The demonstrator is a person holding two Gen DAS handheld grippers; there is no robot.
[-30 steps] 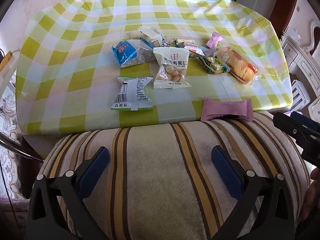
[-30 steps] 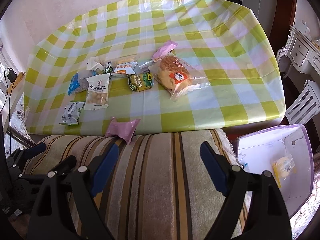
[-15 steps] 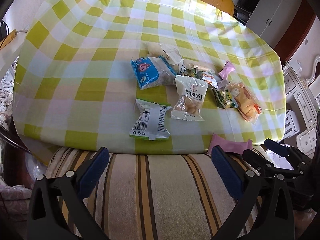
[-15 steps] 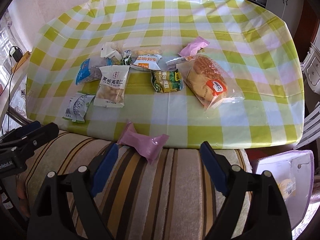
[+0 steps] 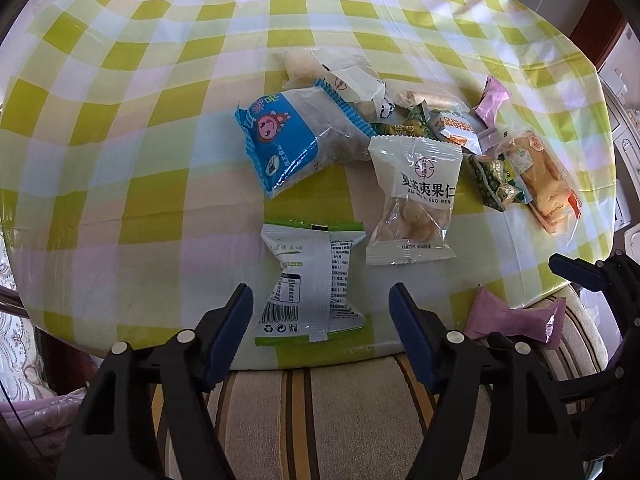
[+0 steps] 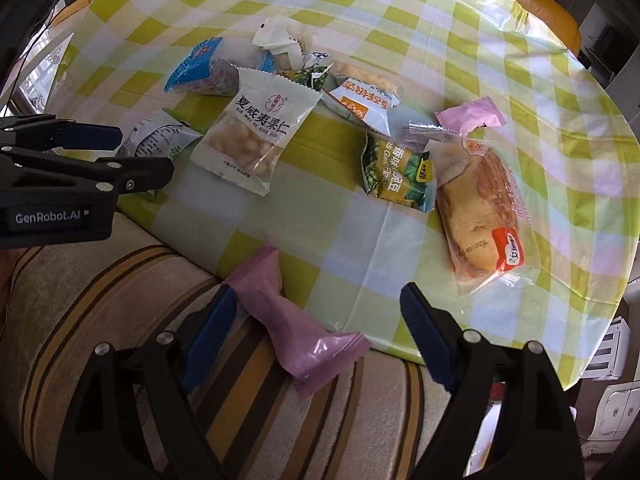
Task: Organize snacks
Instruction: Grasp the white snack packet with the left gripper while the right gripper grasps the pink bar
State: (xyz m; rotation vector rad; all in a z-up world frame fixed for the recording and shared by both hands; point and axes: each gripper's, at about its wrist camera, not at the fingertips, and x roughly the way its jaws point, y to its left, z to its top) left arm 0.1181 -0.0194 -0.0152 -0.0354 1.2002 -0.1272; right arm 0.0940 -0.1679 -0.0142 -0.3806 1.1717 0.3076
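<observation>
Judged the task barely begun: saw nothing sorted, stacked or set aside.

Found about 9 snacks loose on the surface (image 5: 140, 120) under its green-and-white checked cloth. Noted in the far cluster a crumpled white wrapper (image 5: 344, 76), a blue-and-clear plastic bag (image 5: 292, 140), an orange-and-white packet (image 5: 456, 128) and a small pink wrapper (image 5: 494, 98), touching or overlapping. Noted nearer a white pouch with a clear window of pale nuts (image 5: 412, 200), to its right a green pea packet (image 5: 494, 180), and at the far right a clear-wrapped bread roll (image 5: 544, 184).

Spotted 2 items at the near edge: a flat white-and-green packet (image 5: 312, 280), printed side up, and to its right a pink pillow-shaped wrapper (image 6: 296, 320), half off the cloth and resting on the brown-striped cushion (image 5: 340, 420).

Saw the left hand-held gripper (image 5: 320, 294) tilted steeply down over the white-and-green packet, jaws just narrowed from full spread, packet between them, pads clear of it on both sides. Saw the right hand-held gripper (image 6: 318, 294) spread wide and holding nothing, over the pink pillow-shaped wrapper, left finger just beside its far end.

Judged both first grasps near but not yet made. Left to do: every pick and every placement. Found no box, tray or bin in either view, so could not tell where the snacks belonged.
</observation>
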